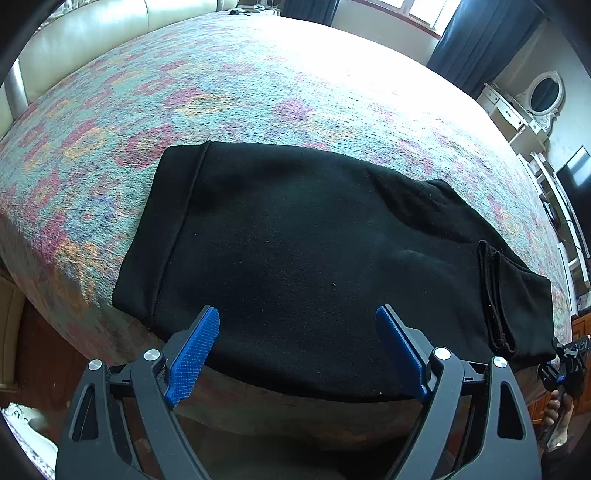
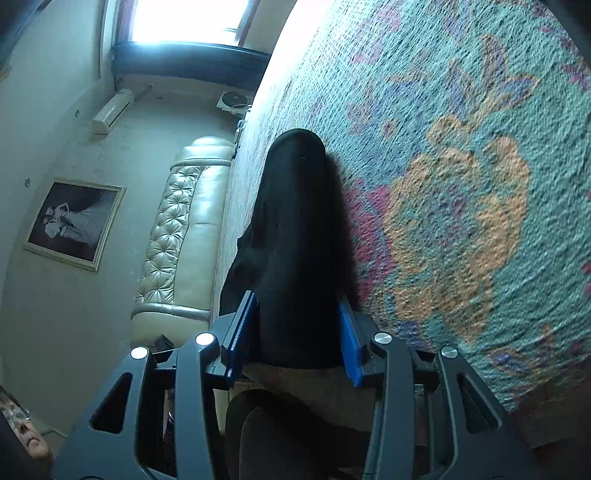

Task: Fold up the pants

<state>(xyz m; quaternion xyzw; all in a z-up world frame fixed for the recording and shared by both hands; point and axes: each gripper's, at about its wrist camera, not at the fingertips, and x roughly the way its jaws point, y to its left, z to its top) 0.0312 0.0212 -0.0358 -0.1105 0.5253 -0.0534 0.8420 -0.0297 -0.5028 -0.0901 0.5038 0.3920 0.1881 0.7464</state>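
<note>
- Jaws of the left gripper (image 1: 297,347) gape, empty, above the pants (image 1: 314,251).
- Right gripper (image 2: 297,332) pinches the pants' folded end — likely for another fold across the bed (image 1: 258,85).

Bright window (image 1: 413,11) with dark curtains (image 1: 476,40), cream tufted headboard (image 2: 184,229), framed picture (image 2: 75,218), white vanity (image 1: 517,118).

Left hand-held gripper (image 1: 297,326): fingers spread wide, gripping nothing. Right hand-held gripper (image 2: 297,325): rolled sideways, fingers clamped on black pants (image 2: 295,236).
</note>
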